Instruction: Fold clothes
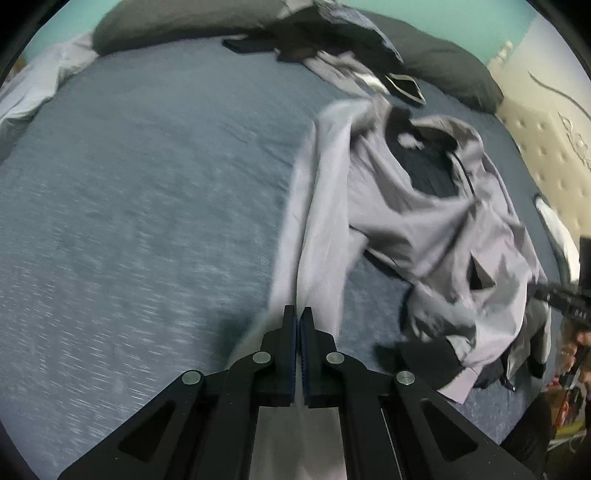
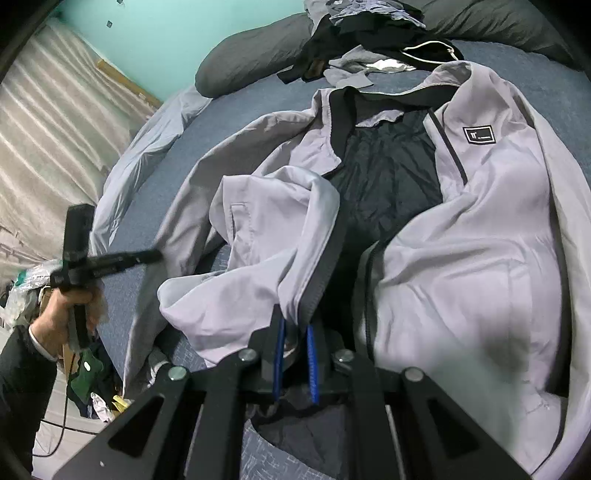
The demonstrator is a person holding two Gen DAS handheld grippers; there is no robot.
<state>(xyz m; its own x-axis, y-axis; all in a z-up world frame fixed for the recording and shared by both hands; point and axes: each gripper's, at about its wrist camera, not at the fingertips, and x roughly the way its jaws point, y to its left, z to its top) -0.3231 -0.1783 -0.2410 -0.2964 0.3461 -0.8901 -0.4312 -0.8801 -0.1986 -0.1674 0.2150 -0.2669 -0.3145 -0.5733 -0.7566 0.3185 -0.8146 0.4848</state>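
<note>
The left gripper [image 1: 298, 314] sat at the bottom centre of its view, jaws clenched tight against each other with a grey sleeve [image 1: 317, 206] running up from just beside their tips; whether cloth was pinched there could not be told. The right gripper [image 2: 295, 325] at the bottom centre of its view grasped the zip edge of the grey jacket [image 2: 461, 229] between its blue-lined jaws. The jacket lay open across the blue bed [image 1: 147, 184], its dark lining [image 2: 388, 177] showing. At the top of both views, dark pillows [image 2: 251, 55] and a pile of other clothes [image 2: 369, 33] rested.
</note>
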